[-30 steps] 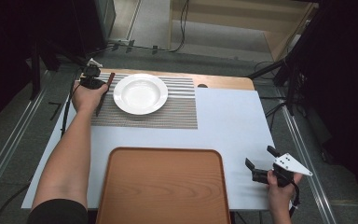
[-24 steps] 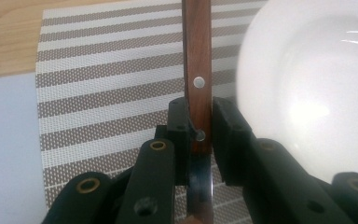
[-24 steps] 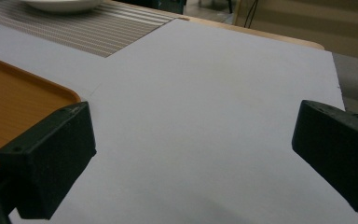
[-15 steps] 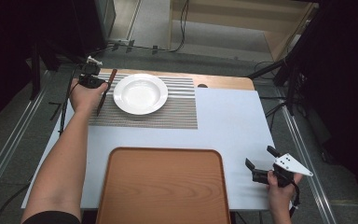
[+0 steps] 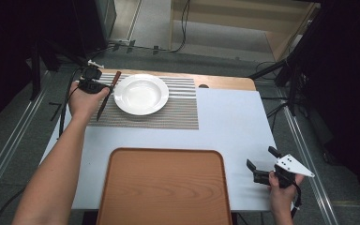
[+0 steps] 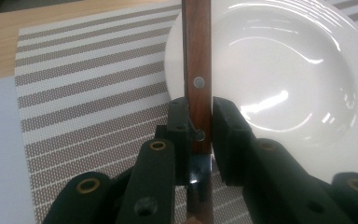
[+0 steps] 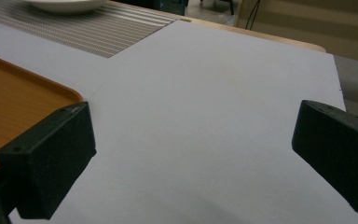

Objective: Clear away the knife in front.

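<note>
A wood-handled knife point(image 5: 108, 93) is pinched in the left hand-held gripper point(image 6: 199, 122) at the plate's point(image 5: 141, 93) left edge, over the striped placemat point(image 5: 178, 110). Since a second ago it has tipped from lying along the mat to slanting, seemingly being positioned beside the plate. The right hand-held gripper point(image 5: 261, 165) stays spread, idle near the desk's point(image 5: 234, 122) front corner beside the tray point(image 5: 164, 187).

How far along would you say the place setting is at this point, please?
Done: the white plate sits on the striped placemat. In hand: the left gripper clamps a wooden-handled knife beside the plate, not yet laid down. Left: placing it. The right gripper waits open beside the wooden tray.
</note>
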The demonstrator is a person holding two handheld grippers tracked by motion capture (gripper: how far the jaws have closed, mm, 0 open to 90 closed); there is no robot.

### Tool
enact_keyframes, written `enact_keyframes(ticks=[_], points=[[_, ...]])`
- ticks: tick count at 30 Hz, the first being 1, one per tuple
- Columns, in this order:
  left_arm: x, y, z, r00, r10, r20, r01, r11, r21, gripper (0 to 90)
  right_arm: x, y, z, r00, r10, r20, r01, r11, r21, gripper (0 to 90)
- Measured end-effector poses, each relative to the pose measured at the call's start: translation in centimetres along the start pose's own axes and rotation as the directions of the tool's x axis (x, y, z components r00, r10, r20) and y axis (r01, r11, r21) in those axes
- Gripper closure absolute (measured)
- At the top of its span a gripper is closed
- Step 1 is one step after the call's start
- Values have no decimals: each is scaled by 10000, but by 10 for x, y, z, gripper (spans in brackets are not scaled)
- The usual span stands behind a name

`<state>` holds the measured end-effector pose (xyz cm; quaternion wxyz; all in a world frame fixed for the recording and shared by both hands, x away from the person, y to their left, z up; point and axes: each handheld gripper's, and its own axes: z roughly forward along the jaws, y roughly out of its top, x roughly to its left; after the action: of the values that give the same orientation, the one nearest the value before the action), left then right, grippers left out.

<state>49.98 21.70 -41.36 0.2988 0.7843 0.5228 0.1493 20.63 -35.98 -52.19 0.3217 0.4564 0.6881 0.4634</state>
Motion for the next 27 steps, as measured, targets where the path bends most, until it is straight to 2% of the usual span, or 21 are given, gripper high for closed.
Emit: enact_keyframes(ticks=[4,13,18,27], points=[[-8,-6,-10,9997,188,158,-187,9998,-65,764,0,0,0,10000,-28,6,28,10000,-8,0],[-25,-22,-33,9966,790,217,-786,9967,-187,764,0,0,0,10000,-51,18,51,10000,-7,0],[-33,-31,-42,9952,874,432,-860,9957,-341,764,1,0,0,10000,-58,27,58,10000,4,0],[-52,-47,-57,9872,1435,694,-1408,9891,-428,764,1,0,0,10000,-51,20,51,10000,12,0]])
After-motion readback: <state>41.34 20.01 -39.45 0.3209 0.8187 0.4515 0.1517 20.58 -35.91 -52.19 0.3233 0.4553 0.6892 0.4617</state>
